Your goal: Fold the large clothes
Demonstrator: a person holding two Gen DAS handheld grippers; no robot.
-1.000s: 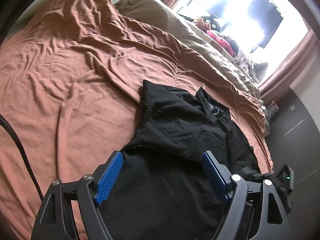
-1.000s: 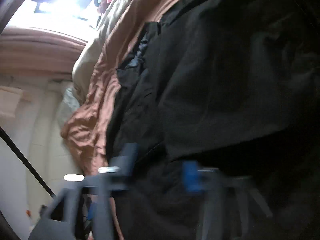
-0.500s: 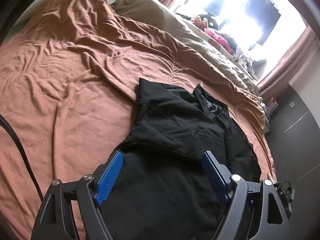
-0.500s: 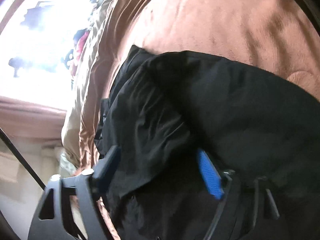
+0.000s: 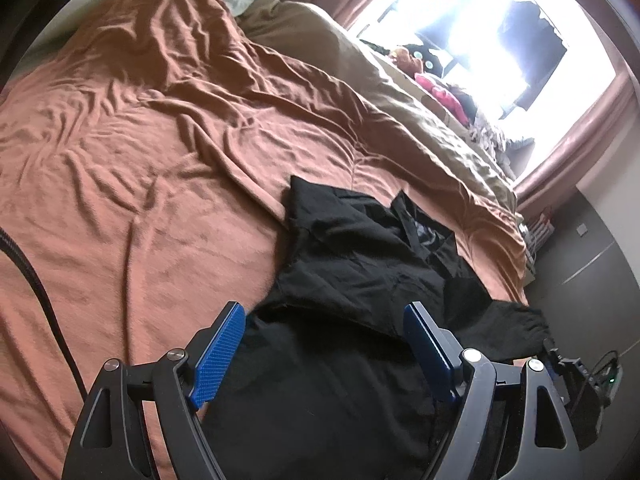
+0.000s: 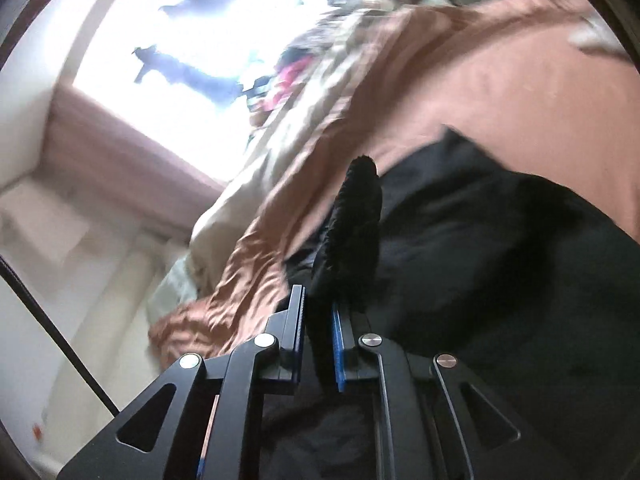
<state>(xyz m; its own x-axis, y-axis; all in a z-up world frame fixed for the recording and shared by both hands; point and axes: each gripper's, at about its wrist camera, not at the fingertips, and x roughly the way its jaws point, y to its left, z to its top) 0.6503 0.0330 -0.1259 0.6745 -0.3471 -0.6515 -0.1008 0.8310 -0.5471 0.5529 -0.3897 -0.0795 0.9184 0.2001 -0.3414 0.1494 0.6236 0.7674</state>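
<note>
A black collared shirt point(image 5: 360, 280) lies on the rust-brown blanket point(image 5: 140, 160), collar toward the window, one sleeve folded across the body. My left gripper point(image 5: 324, 332) hovers over the shirt's lower half, blue pads wide apart and nothing between them. In the right wrist view my right gripper point(image 6: 318, 320) has its jaws closing on a fold of the black shirt point(image 6: 480, 260); the pinched cloth sticks up between the pads. From the left wrist view, the right gripper point(image 5: 580, 376) shows at the bed's right edge, holding the lifted sleeve.
A beige duvet point(image 5: 380, 80) runs along the far side of the bed below a bright window with curtains. Toys and clothes point(image 5: 440, 88) pile near the sill. A black cable point(image 5: 32, 272) crosses the blanket on the left. The floor lies past the bed's right edge.
My right gripper closed on a fold of the shirt and lifted, tilting toward the window. In the left view the sleeve now stretches off the right edge. The left gripper barely moved.
</note>
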